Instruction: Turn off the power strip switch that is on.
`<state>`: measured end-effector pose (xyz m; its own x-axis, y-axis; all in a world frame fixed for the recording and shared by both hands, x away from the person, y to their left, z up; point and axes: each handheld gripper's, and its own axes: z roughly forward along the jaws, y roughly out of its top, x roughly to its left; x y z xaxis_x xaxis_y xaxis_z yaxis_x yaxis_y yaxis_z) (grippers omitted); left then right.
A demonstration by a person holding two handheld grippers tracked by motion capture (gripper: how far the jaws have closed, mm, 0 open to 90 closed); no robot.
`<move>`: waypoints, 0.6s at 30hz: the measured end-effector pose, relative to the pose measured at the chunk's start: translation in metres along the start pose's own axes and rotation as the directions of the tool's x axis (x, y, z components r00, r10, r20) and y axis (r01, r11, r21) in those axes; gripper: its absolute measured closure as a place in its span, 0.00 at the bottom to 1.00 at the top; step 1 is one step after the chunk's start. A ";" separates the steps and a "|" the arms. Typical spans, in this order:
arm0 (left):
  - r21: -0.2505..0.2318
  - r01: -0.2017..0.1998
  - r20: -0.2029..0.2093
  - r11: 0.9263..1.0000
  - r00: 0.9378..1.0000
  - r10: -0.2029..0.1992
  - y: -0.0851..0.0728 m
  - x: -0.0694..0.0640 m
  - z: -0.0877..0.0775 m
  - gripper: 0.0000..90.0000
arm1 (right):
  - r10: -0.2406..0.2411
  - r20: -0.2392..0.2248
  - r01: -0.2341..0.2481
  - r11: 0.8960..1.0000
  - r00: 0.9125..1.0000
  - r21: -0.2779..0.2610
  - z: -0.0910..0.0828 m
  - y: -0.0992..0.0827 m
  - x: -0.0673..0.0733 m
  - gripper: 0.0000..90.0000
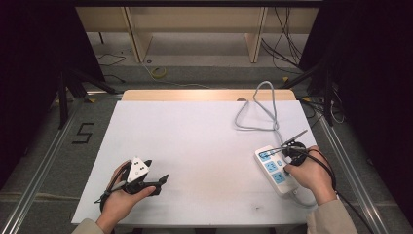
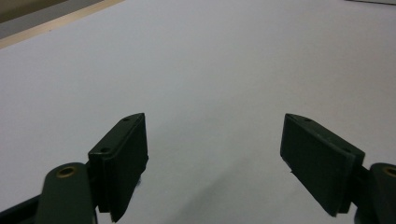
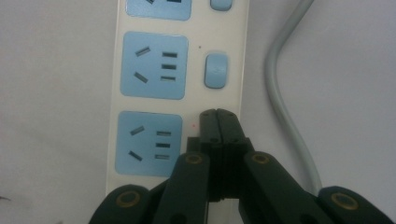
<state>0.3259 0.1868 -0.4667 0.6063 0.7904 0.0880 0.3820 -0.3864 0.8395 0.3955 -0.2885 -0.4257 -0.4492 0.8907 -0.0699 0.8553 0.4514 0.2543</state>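
Observation:
A white power strip [image 1: 273, 170] with blue sockets [image 3: 154, 65] and blue rocker switches [image 3: 216, 70] lies at the table's right side. My right gripper [image 3: 218, 113] is shut with nothing between its jaws. Its tips rest on the strip's switch column, beside the nearest socket [image 3: 148, 143], and hide what lies under them. In the high view the right hand holds this gripper [image 1: 291, 155] over the strip. My left gripper [image 2: 215, 140] stands open over bare white table; in the high view the left gripper [image 1: 156, 171] sits at the front left, far from the strip.
The strip's grey cable [image 1: 260, 109] loops toward the table's back right edge and also runs beside the strip [image 3: 285, 107]. The white tabletop [image 1: 195, 141] has a wooden strip along its far edge. Dark stands and floor cables surround the table.

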 end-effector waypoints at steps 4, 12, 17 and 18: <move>-0.001 0.000 0.000 1.000 1.000 0.000 0.000 0.000 0.000 0.26 | 0.002 0.000 -0.002 1.000 1.000 0.000 0.000 0.000 0.000 1.00; 0.001 -0.001 0.000 1.000 1.000 0.001 0.000 0.000 0.000 0.26 | 0.004 -0.006 -0.004 1.000 1.000 -0.004 0.000 0.000 -0.001 1.00; 0.002 -0.001 0.000 1.000 1.000 0.001 0.000 0.000 0.000 0.26 | 0.007 -0.014 -0.007 1.000 1.000 -0.020 -0.005 -0.001 -0.002 1.00; 0.001 -0.001 0.000 1.000 1.000 0.001 0.000 0.000 0.000 0.26 | -0.001 -0.007 0.001 1.000 1.000 -0.011 -0.005 -0.001 -0.002 1.00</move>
<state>0.3261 0.1867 -0.4668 0.6068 0.7899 0.0892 0.3818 -0.3881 0.8388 0.3943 -0.2913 -0.4210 -0.4524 0.8896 -0.0631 0.8519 0.4520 0.2645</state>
